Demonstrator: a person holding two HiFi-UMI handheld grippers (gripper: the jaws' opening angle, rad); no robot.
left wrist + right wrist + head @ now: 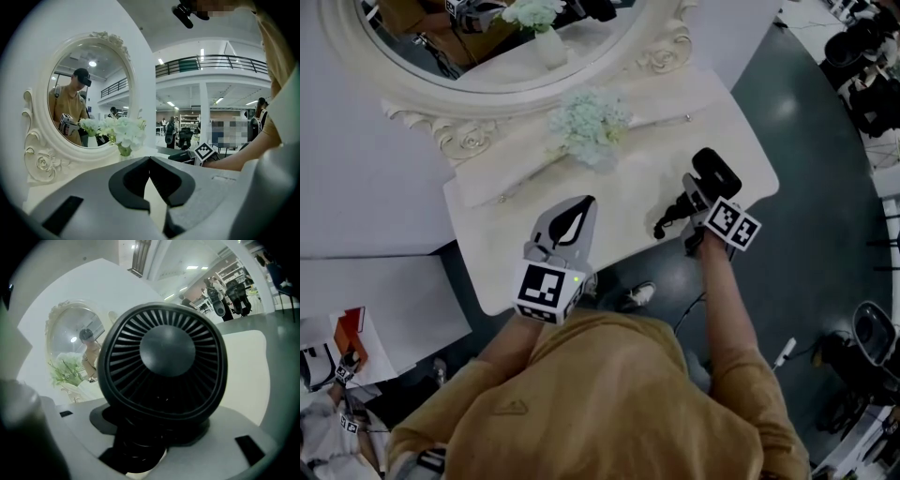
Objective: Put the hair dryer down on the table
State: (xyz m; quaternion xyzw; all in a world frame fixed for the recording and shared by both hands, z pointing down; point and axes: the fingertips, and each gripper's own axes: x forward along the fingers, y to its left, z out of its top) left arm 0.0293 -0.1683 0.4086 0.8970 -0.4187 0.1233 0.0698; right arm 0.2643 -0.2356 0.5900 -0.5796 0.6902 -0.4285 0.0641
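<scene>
Hair dryer (164, 357) looks hard and a bit heavy; right gripper (150, 430) squeezes its handle (133, 448). Left gripper (149, 161) is closed, empty.

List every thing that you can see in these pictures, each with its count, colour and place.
table: one, white, in front of the person
mirror: one, oval with a carved white frame, at the table's back
flowers: one bunch, pale green and white, on the table before the mirror
hair dryer: one, black, over the table's right part, in the right tool
floor: dark grey, around the table
left tool: one, grey, jaws together, empty, over the table's front edge
right tool: one, grey, closed on the hair dryer
person: one, mustard shirt, bottom of the head view
</scene>
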